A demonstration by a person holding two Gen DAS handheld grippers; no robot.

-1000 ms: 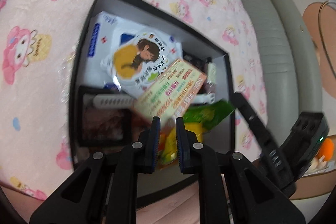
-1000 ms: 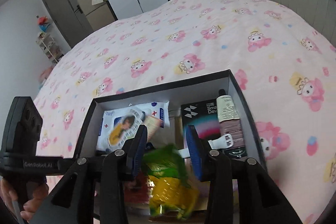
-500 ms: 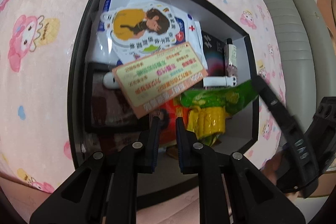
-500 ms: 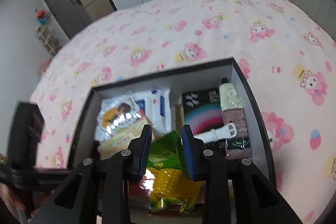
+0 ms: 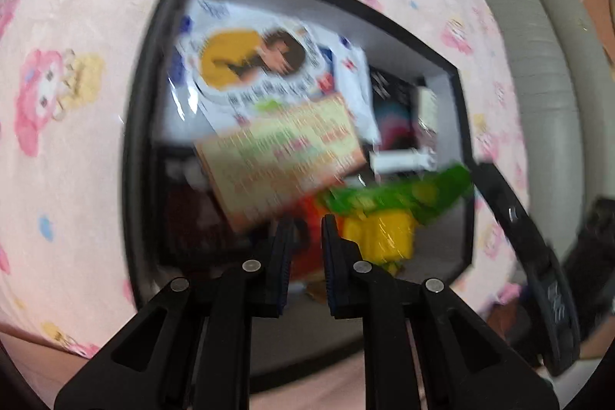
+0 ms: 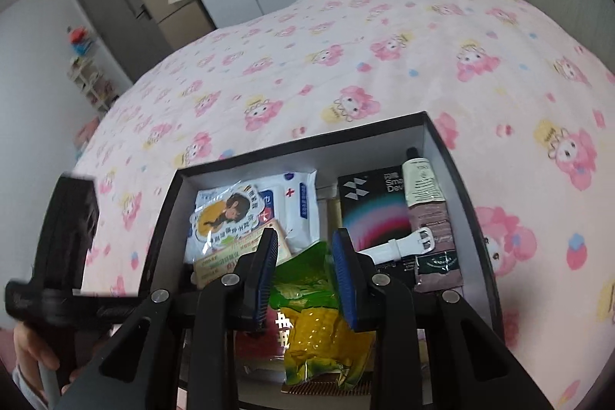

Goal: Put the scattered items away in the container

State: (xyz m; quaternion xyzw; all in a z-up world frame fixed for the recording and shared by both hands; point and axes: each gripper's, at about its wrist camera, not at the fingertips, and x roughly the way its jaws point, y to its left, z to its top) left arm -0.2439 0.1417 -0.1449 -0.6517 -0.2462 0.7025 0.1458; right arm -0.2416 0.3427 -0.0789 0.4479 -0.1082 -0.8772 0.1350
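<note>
The pink bed fills the frame. Low in the middle sits the black box, nearly full. The right gripper jaws pinch the corn bag over it, ready to drop. The left gripper jaws are clenched, empty.

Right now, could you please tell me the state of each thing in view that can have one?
black box: open, lidless, holding items.
corn packet: in the box, top between the right gripper pads.
left gripper: shut, holding nothing.
wet wipes pack: lying flat in the box.
white strap: lying across the dark carton.
</note>
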